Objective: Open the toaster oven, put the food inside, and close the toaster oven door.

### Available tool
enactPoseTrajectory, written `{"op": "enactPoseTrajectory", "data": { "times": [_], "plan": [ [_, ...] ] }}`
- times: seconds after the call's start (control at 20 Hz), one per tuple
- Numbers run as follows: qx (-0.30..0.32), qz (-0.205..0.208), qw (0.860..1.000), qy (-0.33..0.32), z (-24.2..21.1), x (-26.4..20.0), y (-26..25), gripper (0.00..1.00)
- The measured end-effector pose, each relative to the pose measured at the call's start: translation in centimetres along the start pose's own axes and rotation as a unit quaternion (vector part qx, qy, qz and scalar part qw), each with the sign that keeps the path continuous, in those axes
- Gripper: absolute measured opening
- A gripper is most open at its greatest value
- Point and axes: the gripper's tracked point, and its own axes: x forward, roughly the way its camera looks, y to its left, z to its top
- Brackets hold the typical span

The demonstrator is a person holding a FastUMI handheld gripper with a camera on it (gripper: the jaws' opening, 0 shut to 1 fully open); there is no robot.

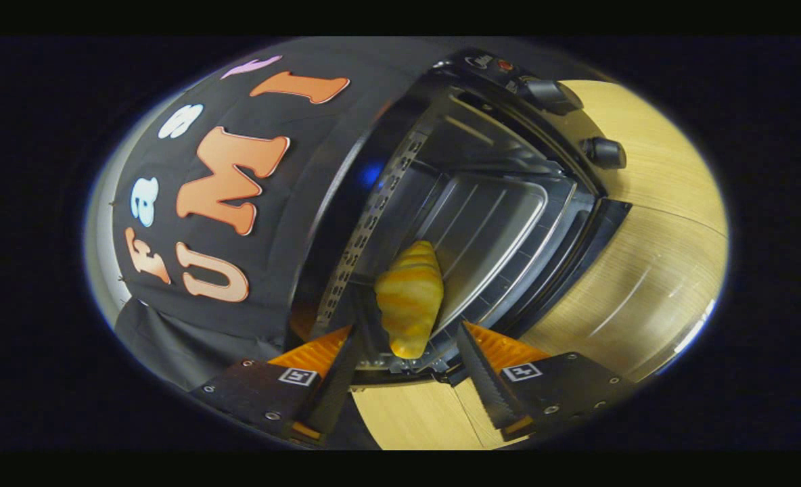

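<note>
The black toaster oven (482, 74) stands open on the wooden table (651, 270), and I look straight into its cavity in a tilted view. A golden croissant (410, 297) lies at the front edge of the metal tray (488, 223) inside. My gripper (414, 314) is open at the oven mouth with the croissant between its fingers. The croissant lies against one finger (356, 331), and a small gap separates it from the other finger (471, 352).
Two knobs (603, 152) stick out of the oven's control panel beside the opening. A perforated metal wall (373, 223) lines one side of the cavity. The booth's black cloth (292, 189) hangs close behind the oven.
</note>
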Motion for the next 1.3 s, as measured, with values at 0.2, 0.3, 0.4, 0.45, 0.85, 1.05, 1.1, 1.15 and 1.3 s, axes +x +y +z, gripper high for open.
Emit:
{"op": "enactPoseTrajectory", "data": {
  "times": [0.2,0.3,0.4,0.45,0.85,1.05,1.1,1.15,1.3],
  "plan": [
    [-0.044,-0.003,0.999,-0.024,-0.5,-3.8,0.4,0.97],
    [-0.090,-0.020,0.995,-0.035,-1.1,-5.9,-0.5,0.98],
    [-0.130,-0.053,0.989,-0.048,-1.6,-8.2,-2.2,0.98],
    [-0.150,-0.070,0.985,-0.052,-1.9,-9.5,-3.1,0.98],
    [-0.319,-0.145,0.937,0.004,-1.7,-15.0,-9.7,0.99],
    [-0.387,-0.146,0.909,0.048,-2.3,-15.9,-12.0,0.99],
    [-0.394,-0.144,0.906,0.060,-2.8,-16.0,-12.4,0.99],
    [-0.398,-0.143,0.904,0.071,-3.3,-16.0,-12.8,0.99],
    [-0.414,-0.152,0.892,0.094,-4.2,-15.9,-14.2,0.99]
  ]
}}
